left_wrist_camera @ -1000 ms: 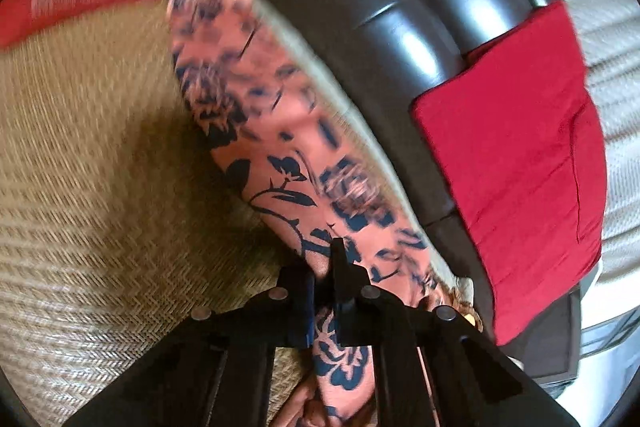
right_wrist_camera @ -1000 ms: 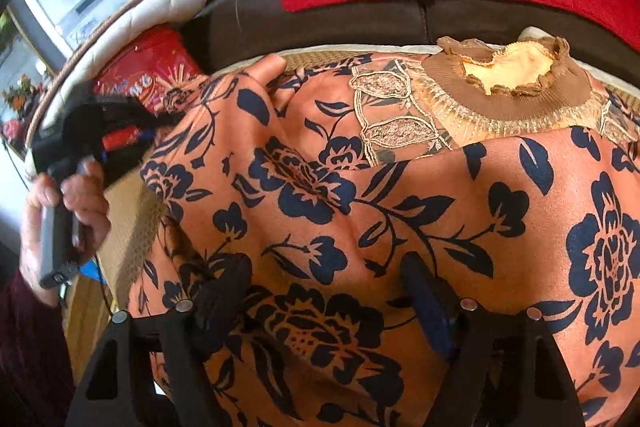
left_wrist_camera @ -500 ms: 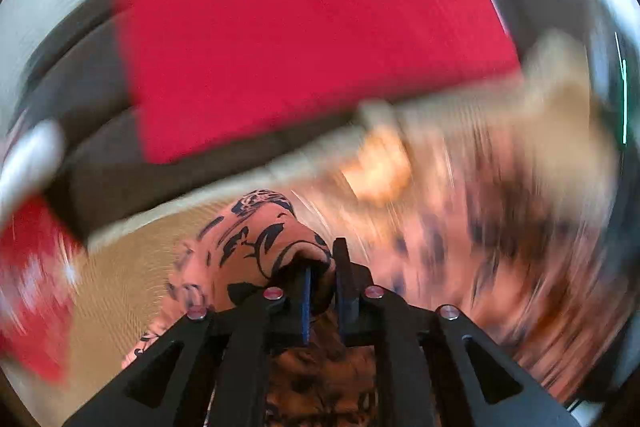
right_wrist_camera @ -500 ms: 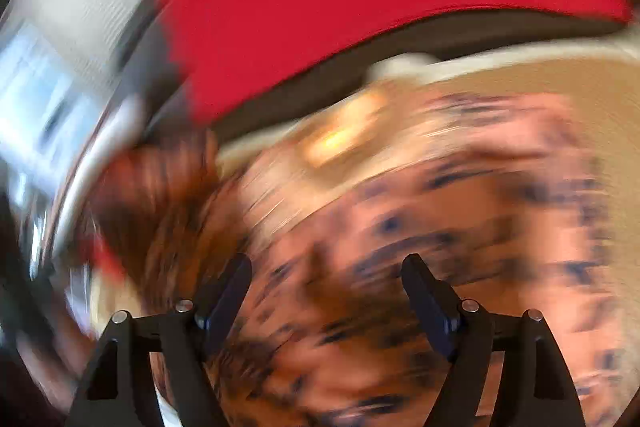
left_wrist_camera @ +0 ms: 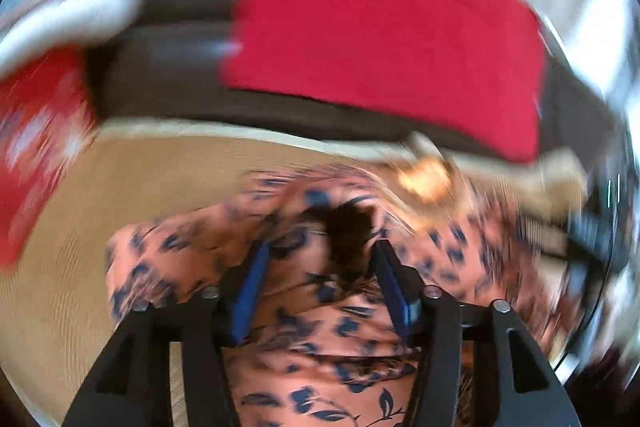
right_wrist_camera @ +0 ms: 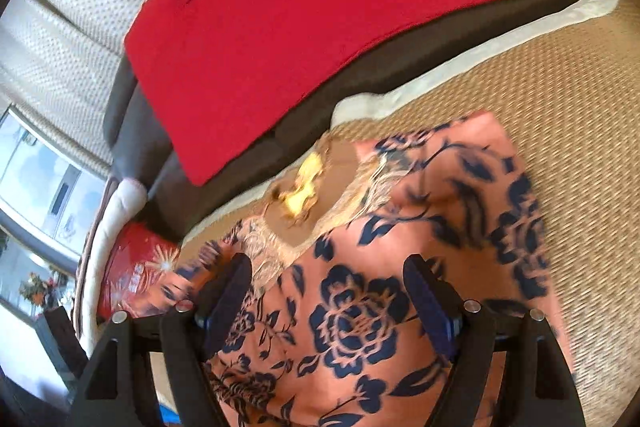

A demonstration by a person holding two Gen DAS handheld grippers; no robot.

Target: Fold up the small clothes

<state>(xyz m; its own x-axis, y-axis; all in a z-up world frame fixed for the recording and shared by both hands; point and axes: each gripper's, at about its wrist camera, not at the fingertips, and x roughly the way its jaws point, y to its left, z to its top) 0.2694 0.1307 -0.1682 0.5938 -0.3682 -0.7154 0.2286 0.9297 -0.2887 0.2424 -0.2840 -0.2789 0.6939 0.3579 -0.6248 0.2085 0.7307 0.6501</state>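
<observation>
The woven mat [right_wrist_camera: 568, 75] is the biggest thing here, 1 of it, w/ the floral top [right_wrist_camera: 400, 267] spread on it, collar toward the dark sofa edge [right_wrist_camera: 248, 147] and the red cushion [right_wrist_camera: 320, 7], 1 each; a red printed bag [right_wrist_camera: 132, 279] sits off at the left, also 1. Step in hand looks like a sleeve fold-in. The left tool [left_wrist_camera: 320, 263] is opening, cloth bunched btwn its blue pads but not pinched. To do it well: let the sleeve drop flat across the chest, no twist, then lift clear w/o dragging fabric. The right tool [right_wrist_camera: 332, 291] stands wide, hovering over the big flower print, holding nothing; best used to press or smooth the body so the fold edge stays straight. Tools: 2. Garments to fold: 1 in view.
</observation>
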